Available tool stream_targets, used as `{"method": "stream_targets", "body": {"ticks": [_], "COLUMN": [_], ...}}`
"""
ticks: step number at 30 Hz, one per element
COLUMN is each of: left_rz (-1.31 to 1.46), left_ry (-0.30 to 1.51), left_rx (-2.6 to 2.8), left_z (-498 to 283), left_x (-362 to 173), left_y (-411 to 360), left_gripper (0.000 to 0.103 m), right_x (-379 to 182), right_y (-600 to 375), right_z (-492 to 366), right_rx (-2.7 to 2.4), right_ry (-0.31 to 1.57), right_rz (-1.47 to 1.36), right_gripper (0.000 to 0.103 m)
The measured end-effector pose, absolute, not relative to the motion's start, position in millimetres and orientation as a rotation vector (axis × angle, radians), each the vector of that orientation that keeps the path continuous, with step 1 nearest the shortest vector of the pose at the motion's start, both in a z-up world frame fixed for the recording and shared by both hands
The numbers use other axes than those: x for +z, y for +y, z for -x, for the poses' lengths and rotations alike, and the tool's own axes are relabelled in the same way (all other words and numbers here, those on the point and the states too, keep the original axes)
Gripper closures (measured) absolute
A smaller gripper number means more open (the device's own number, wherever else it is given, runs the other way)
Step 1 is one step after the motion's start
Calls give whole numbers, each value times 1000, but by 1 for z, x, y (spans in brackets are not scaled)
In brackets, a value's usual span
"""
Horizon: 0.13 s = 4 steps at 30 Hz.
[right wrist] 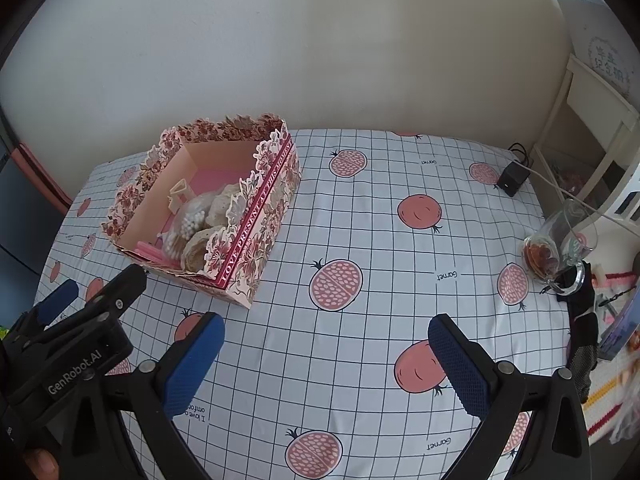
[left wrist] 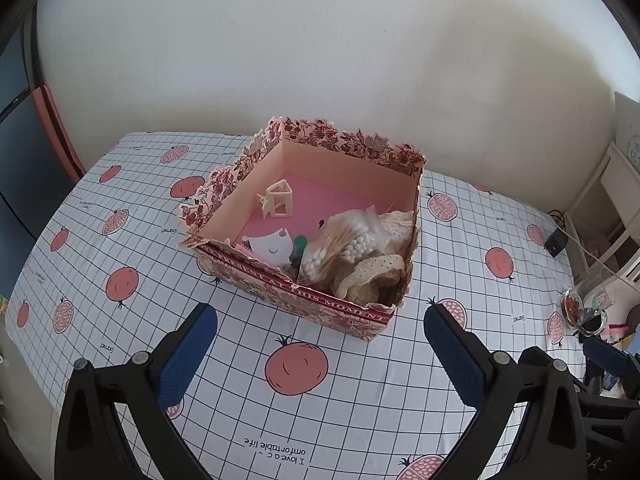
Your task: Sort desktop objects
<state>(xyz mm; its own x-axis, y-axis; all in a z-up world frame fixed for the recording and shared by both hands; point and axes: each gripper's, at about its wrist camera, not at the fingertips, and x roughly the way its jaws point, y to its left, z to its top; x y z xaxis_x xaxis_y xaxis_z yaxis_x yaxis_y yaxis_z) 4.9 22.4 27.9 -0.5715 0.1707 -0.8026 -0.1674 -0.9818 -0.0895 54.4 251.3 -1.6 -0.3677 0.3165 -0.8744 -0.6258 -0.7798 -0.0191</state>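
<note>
A floral pink box (left wrist: 360,160) stands open on the checked tablecloth (left wrist: 360,380). Inside lie a cream hair claw (left wrist: 277,199), a bag of cotton swabs (left wrist: 344,246), cream lace (left wrist: 372,276) and a white card (left wrist: 272,246). My left gripper (left wrist: 320,354) is open and empty, just in front of the box. My right gripper (right wrist: 326,360) is open and empty over bare cloth, to the right of the box (right wrist: 256,208). The left gripper (right wrist: 84,312) also shows in the right wrist view, beside the box's near corner.
A tipped glass mug (right wrist: 560,248) lies at the table's right edge, beside a dark cloth (right wrist: 582,320). A black adapter (right wrist: 512,178) with a cable sits at the back right. A white shelf (right wrist: 592,120) stands beyond.
</note>
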Motion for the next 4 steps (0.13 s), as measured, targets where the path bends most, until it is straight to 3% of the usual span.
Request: {"method": "stream_targets", "body": {"ticks": [4], "left_rz": [1337], "left_ry": [-7], "left_rx": [2630], "left_z": [-6], "left_x": [29], "left_y": [23], "left_gripper": [0], "right_x": [-1], "right_y": [252], "right_z": [-55], "right_rx": [2162], "right_ry": [435], "right_rz": [1278], "right_gripper": [0]}}
